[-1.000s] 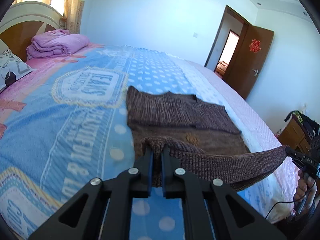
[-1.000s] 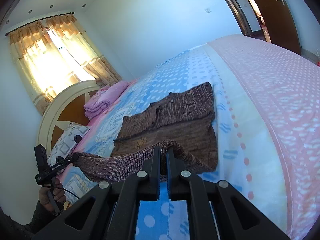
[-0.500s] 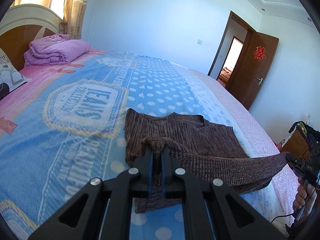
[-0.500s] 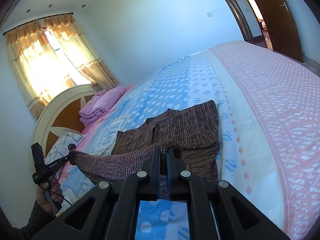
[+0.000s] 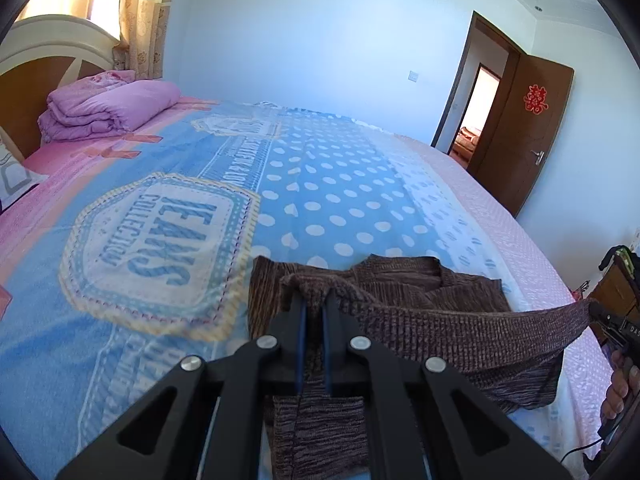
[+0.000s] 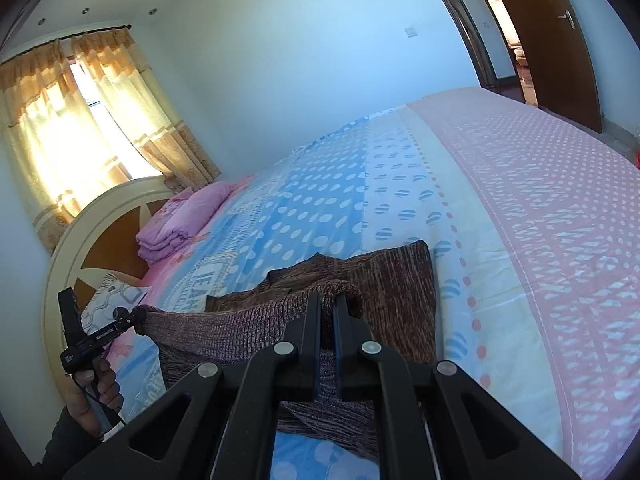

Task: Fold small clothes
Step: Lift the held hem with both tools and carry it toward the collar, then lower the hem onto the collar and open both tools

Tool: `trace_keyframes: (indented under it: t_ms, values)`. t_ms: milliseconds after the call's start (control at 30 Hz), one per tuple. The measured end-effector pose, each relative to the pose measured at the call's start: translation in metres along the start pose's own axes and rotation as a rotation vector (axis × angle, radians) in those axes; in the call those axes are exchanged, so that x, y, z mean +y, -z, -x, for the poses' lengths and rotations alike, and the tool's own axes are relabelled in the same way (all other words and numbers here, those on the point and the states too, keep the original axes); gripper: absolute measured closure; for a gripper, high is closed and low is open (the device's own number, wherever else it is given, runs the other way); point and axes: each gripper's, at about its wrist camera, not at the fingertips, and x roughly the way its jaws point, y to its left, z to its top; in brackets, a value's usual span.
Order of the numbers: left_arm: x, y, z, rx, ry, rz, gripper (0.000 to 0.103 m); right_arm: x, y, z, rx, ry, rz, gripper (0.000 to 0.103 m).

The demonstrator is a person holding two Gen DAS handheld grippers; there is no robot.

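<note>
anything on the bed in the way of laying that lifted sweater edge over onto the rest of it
Nothing visible. Both the left gripper and the right gripper are shut on the brown sweater, its hem stretched between them above the part lying flat. The folded purple quilt sits far off by the headboard.

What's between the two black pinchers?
A stretched band of the brown knit sweater runs from the left gripper to the right gripper. Both wrist views show it, hanging above the bedspread.

Sunlit curtains (image 6: 80, 128) behind an arched headboard (image 6: 84, 236), pale blue walls (image 5: 320, 40), brown door (image 5: 524, 128) open
</note>
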Motion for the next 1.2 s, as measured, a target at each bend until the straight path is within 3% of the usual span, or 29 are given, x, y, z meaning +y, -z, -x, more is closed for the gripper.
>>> trace_keyframes:
  t_ms: [200,333,467,500,533,567,600,633,667,733,833,900,1000,1067,1133,1200]
  values:
    - [-0.003,0.011,-0.07,0.072,-0.127,-0.098,0.096,-0.034,0.0,-0.077,0.111,0.084,-0.037,0.099]
    - [0.0,0.026,-0.111,0.148,-0.187,-0.112,0.095,-0.053,0.009,-0.117,0.173,0.151,-0.034,0.099]
    - [0.002,0.032,-0.116,0.165,-0.215,-0.116,0.085,-0.06,0.012,-0.133,0.215,0.187,0.014,0.098]
    - [0.001,0.033,-0.112,0.163,-0.215,-0.124,0.077,-0.059,0.012,-0.131,0.213,0.192,0.032,0.098]
    - [0.0,0.034,-0.107,0.159,-0.224,-0.135,0.07,-0.054,0.013,-0.127,0.21,0.202,0.073,0.093]
    - [0.0,0.037,-0.097,0.149,-0.231,-0.155,0.053,-0.049,0.014,-0.124,0.212,0.217,0.117,0.087]
    - [-0.001,0.041,-0.09,0.139,-0.231,-0.178,0.04,-0.042,0.017,-0.12,0.22,0.236,0.167,0.063]
    - [-0.003,0.046,-0.082,0.132,-0.237,-0.214,0.037,-0.035,0.02,-0.118,0.23,0.257,0.223,0.036]
    - [-0.006,0.05,-0.079,0.132,-0.24,-0.248,0.036,-0.028,0.026,-0.116,0.238,0.27,0.283,0.03]
    - [-0.012,0.06,-0.082,0.152,-0.256,-0.329,0.034,-0.019,0.035,-0.121,0.265,0.312,0.375,0.03]
    - [-0.02,0.062,-0.101,0.162,-0.348,-0.414,0.032,-0.013,0.037,-0.142,0.299,0.394,0.453,0.03]
    - [-0.016,0.05,-0.115,0.164,-0.371,-0.388,0.031,-0.012,0.028,-0.16,0.317,0.437,0.463,0.03]
    - [-0.003,0.018,-0.13,0.135,-0.455,-0.317,0.031,-0.012,-0.011,-0.179,0.261,0.478,0.425,0.03]
    - [0.011,-0.005,-0.131,0.122,-0.466,-0.222,0.03,-0.014,-0.033,-0.177,0.209,0.479,0.367,0.03]
    - [0.021,-0.015,-0.131,0.116,-0.482,-0.192,0.021,-0.018,-0.05,-0.169,0.155,0.464,0.304,0.03]
    - [0.029,-0.014,-0.127,0.121,-0.464,-0.177,0.02,-0.023,-0.05,-0.161,0.156,0.431,0.271,0.03]
